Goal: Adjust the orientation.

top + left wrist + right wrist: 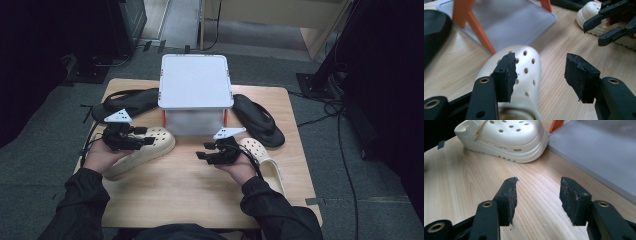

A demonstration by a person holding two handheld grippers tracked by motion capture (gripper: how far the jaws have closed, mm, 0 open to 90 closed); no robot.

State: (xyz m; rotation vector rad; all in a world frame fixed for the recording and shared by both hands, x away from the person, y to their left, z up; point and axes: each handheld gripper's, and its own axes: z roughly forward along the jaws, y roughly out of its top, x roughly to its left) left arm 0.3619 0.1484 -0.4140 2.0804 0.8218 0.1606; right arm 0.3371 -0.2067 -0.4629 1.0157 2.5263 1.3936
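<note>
Wooden tabletop [200,190] at frame centre: both hand-held grippers, left [134,138] and right [212,151], gape wide and empty, each beside a clog, left [145,150] and right [260,155], seemingly ready to grasp.

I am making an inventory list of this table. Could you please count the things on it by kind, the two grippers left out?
Cream clogs: 2, the left clog and the right clog
Black flip-flops: 2, the left flip-flop and the right flip-flop
Grey shelf with orange legs: 1, the shelf
Total: 5
</note>
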